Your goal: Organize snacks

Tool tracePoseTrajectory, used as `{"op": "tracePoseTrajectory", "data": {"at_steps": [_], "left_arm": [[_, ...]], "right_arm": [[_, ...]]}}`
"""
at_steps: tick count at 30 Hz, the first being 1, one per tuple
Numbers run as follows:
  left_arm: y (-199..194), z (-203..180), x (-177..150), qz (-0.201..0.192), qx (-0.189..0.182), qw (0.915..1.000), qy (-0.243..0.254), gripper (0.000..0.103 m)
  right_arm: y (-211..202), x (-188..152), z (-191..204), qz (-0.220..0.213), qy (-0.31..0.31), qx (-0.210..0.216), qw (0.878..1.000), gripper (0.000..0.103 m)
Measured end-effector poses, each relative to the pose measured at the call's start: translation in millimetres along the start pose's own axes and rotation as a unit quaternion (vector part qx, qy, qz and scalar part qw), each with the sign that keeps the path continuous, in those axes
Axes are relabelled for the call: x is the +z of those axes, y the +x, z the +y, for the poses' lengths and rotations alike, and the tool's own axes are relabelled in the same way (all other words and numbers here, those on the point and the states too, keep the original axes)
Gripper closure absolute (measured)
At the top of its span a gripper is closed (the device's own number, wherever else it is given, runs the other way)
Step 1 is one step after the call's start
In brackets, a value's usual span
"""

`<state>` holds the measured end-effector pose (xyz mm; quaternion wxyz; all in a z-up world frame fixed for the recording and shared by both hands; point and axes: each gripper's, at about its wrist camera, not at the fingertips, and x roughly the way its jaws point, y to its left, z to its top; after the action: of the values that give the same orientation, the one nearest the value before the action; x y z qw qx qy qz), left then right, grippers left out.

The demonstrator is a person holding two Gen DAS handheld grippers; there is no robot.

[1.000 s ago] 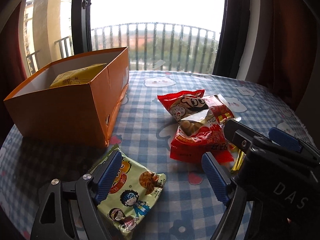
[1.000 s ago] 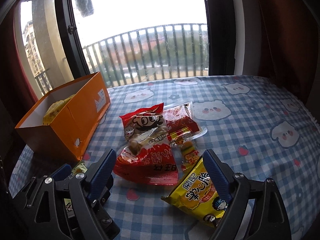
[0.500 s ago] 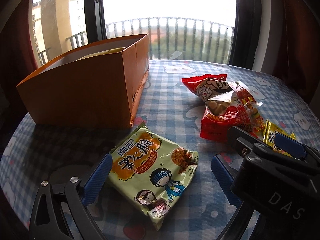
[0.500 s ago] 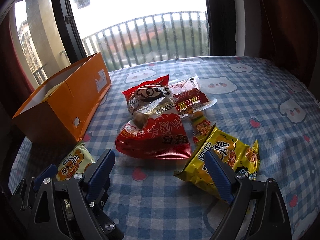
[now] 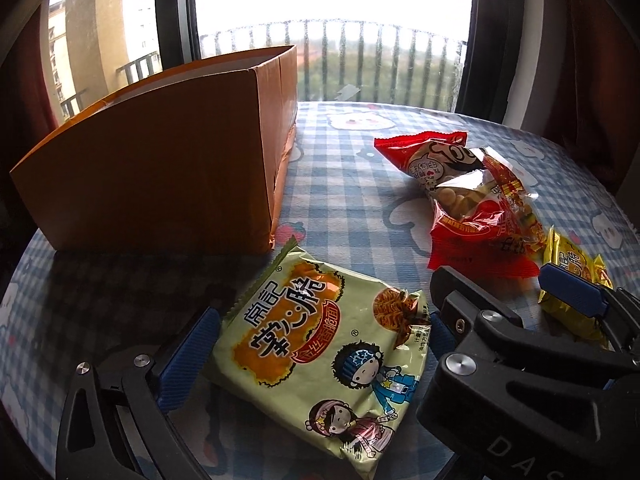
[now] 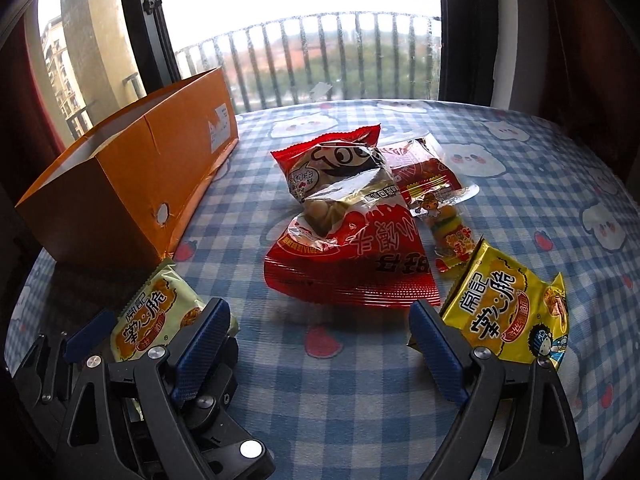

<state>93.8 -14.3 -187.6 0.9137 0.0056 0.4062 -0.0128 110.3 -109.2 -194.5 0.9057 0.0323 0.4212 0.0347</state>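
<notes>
Behind the checked tablecloth (image 5: 344, 200) is a balcony; my left gripper (image 5: 320, 344) has just opened wide and come down around the green noodle packet (image 5: 320, 344), not pinching it, and my right gripper (image 6: 316, 336), also wide and empty, came lower near the yellow packet (image 6: 508, 312), so I judge both pickups are next.

You are looking at an orange box (image 5: 160, 168) sitting on a blue-and-white checked cloth (image 6: 340, 400) printed with white bears. You are also seeing a pale green packet (image 5: 320, 352), a yellow packet (image 6: 516, 320) and red bags (image 6: 352, 248).
</notes>
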Motion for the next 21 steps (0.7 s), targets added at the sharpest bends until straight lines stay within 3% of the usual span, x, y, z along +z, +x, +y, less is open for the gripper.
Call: {"op": "tracePoseTrajectory", "data": {"at_steps": [9, 13, 21], "left_arm": [[21, 5, 4, 0.047, -0.022, 0.9986, 0.000, 0.003], [19, 2, 5, 0.040, -0.026, 0.9989, 0.001, 0.012], [6, -10, 4, 0.029, -0.038, 0.9987, -0.016, 0.014]], "right_arm": [[7, 3, 4, 0.005, 0.002, -0.004, 1.000, 0.010], [8, 5, 2, 0.003, 0.000, -0.008, 1.000, 0.010], [-6, 4, -10, -0.014, 0.001, -0.011, 1.000, 0.010]]}}
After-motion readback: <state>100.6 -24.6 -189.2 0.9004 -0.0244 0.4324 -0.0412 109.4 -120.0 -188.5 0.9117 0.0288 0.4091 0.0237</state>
